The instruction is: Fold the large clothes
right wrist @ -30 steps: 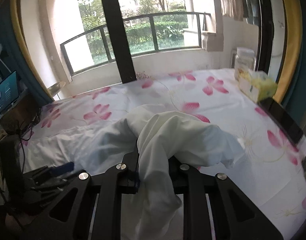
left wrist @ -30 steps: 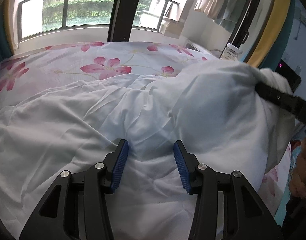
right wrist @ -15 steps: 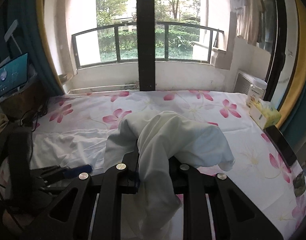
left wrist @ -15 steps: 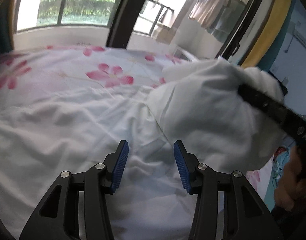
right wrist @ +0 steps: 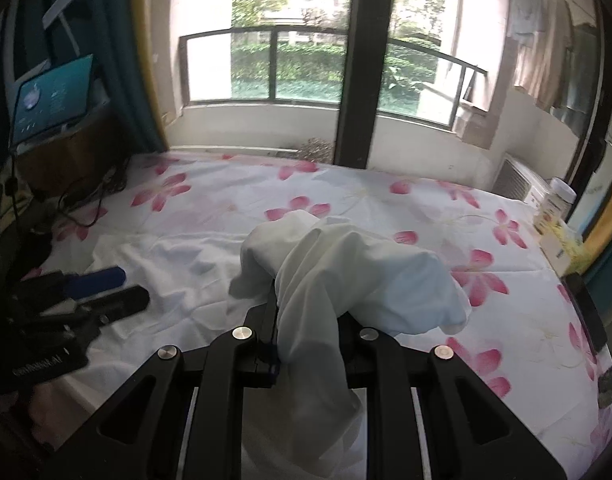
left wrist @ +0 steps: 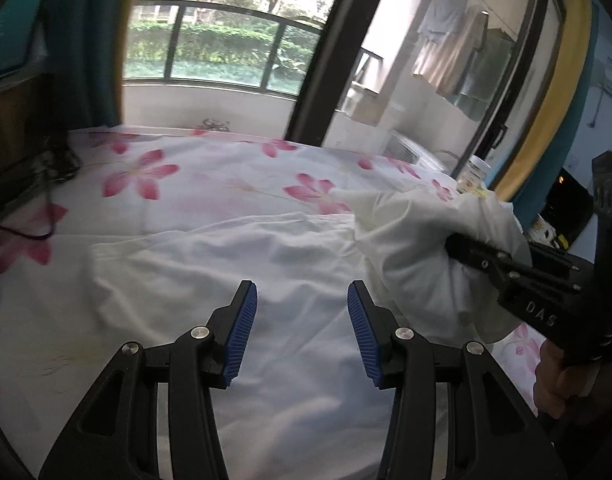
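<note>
Gripping the white garment, the right tongs read "DAS"; left tongs gape empty.

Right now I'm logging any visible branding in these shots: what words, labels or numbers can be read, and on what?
"DAS": on the black body of the right gripper, seen from the left wrist view.
Pale lettering on the left gripper body: blurred and reversed, unreadable.
Laptop screen: text too small to read.
Jar label and yellow box: too blurred to read.
</note>
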